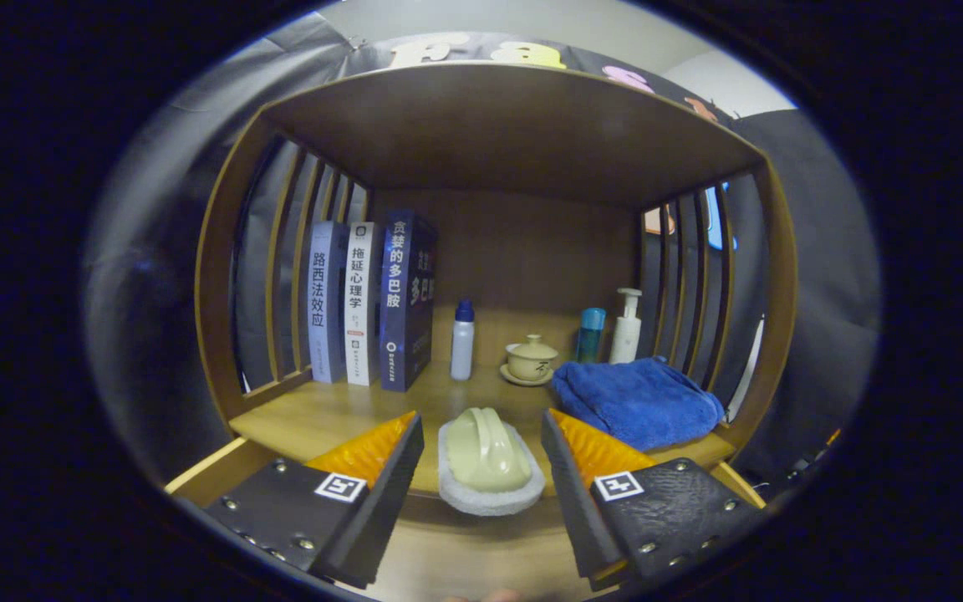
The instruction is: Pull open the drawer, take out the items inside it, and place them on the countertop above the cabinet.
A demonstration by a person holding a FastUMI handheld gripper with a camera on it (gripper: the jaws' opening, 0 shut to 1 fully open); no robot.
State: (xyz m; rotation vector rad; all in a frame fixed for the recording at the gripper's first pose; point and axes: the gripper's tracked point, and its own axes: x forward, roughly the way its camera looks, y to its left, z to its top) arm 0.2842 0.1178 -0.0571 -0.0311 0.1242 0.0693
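Observation:
A pale green scrubber with a white sponge base (pixel 488 464) lies between my fingers at the front edge of the wooden countertop (pixel 339 418). My gripper (pixel 480 418) is open. A gap shows between the left finger (pixel 381 477) and the scrubber, and the right finger (pixel 569 477) is close beside it. Whether the scrubber rests fully on the countertop or hangs a little over its edge I cannot tell. Below the fingers lies the pulled-out drawer (pixel 465 556), of which I see the wooden bottom and side rails.
On the countertop stand three books (pixel 373 305) at the back left, a white bottle with a blue cap (pixel 462 341), a lidded tea bowl (pixel 531 359), a teal bottle (pixel 590 334) and a pump bottle (pixel 626 328). A folded blue towel (pixel 636 400) lies right. Slatted sides and a shelf enclose the space.

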